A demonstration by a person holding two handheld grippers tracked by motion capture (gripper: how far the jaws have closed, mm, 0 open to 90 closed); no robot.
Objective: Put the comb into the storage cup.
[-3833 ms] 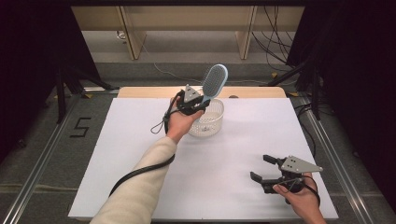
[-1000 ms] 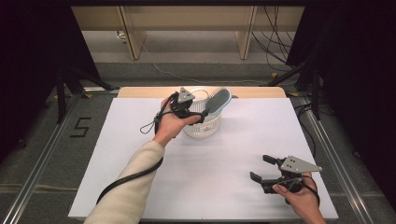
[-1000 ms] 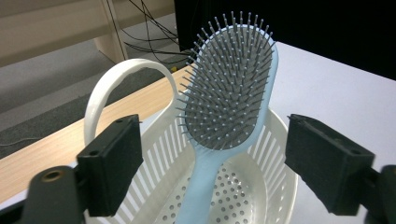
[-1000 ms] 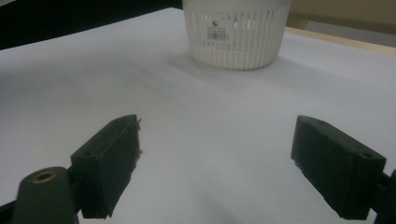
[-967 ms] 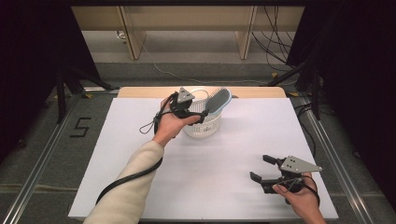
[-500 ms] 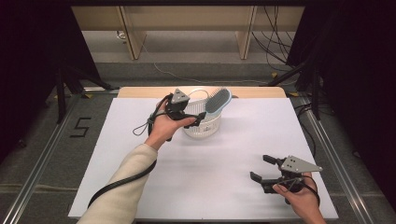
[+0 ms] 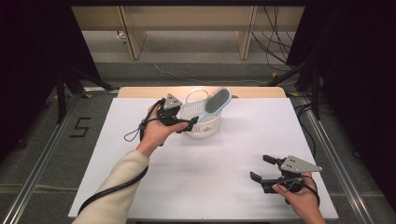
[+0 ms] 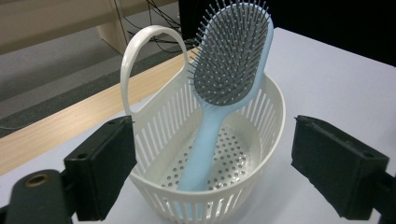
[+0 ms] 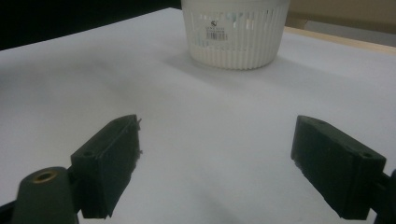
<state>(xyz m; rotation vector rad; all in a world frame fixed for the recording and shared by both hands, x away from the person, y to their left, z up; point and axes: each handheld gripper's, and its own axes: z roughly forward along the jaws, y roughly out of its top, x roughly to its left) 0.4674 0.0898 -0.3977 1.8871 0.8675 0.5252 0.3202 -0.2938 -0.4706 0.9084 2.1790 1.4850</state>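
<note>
Leaning handle-down in white slotted plastic basket point(image 8: 261, 116): pale blue paddle hairbrush point(image 8: 229, 60), head up, bristles toward left gripper point(image 7: 184, 124). Left gripper and right gripper point(image 7: 259, 169) both spread, empty.

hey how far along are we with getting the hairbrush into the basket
Looks done: the hairbrush stands handle-down inside the white basket, its head leaning over the rim. In hand: nothing; the left gripper is open beside the basket, jaws apart from the brush. The right gripper is open near the table's front edge. Left: probably only pulling the left hand away.
</note>
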